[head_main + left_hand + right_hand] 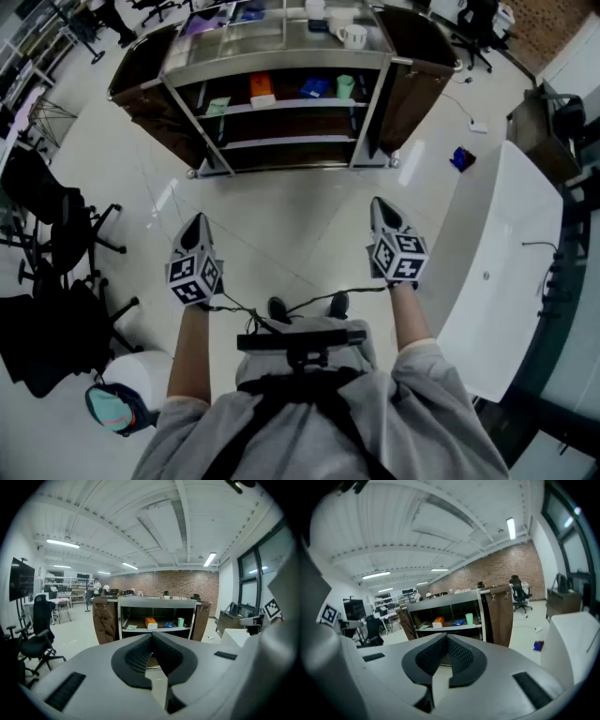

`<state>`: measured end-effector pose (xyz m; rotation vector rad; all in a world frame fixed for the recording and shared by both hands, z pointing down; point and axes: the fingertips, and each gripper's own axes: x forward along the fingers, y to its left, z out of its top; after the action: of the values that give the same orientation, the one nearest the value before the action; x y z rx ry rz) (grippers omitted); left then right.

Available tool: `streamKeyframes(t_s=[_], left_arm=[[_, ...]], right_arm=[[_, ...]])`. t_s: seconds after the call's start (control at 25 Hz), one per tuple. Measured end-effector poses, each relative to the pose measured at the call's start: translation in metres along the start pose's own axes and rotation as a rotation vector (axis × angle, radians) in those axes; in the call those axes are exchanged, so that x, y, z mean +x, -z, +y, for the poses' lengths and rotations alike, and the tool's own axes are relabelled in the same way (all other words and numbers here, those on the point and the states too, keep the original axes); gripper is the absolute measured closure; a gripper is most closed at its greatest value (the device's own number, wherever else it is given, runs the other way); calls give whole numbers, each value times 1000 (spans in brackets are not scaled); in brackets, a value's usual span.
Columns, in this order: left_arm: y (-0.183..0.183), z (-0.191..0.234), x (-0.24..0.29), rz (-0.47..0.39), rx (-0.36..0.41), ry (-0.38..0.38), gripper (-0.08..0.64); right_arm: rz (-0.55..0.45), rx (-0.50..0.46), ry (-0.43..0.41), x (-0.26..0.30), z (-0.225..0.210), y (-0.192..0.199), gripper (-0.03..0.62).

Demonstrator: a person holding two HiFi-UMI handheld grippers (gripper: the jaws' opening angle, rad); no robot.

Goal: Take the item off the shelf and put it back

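My left claw (pixel 195 221) and right claw (pixel 379 204) are clenched, empty. At twelve o'clock on the grey metal shelf (pixel 291 105), the small orange box (pixel 261 87) looks light, stiff; I'd pinch its sides.

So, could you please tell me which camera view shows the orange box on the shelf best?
The head view: the orange rectangular box looks largest and sharpest there, on the metal shelf. Both gripper views show the box front-on, but small and distant.
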<state>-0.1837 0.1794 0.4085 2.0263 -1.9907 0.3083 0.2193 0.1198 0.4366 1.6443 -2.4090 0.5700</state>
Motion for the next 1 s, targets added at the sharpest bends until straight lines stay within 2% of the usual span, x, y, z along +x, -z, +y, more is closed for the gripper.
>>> streamKeyframes(t_s=[0.12, 0.2, 0.44, 0.64, 0.8, 1.0], left_arm=[[-3, -8, -4, -18, 48, -6, 555], [1, -13, -7, -18, 51, -6, 555], [15, -26, -10, 9, 19, -3, 555], [21, -44, -11, 10, -7, -16, 555], [18, -72, -10, 1, -4, -15, 555], [7, -93, -11, -11, 5, -32, 555]], right_arm=[[0, -214, 42, -10, 14, 0, 583], [-16, -291, 37, -12, 21, 4, 583], [-22, -237, -4, -18, 18, 10, 583], [-14, -264, -67, -23, 17, 8, 583], [-22, -288, -146, -21, 10, 9, 583], [-22, -263, -225, -15, 14, 3, 583]])
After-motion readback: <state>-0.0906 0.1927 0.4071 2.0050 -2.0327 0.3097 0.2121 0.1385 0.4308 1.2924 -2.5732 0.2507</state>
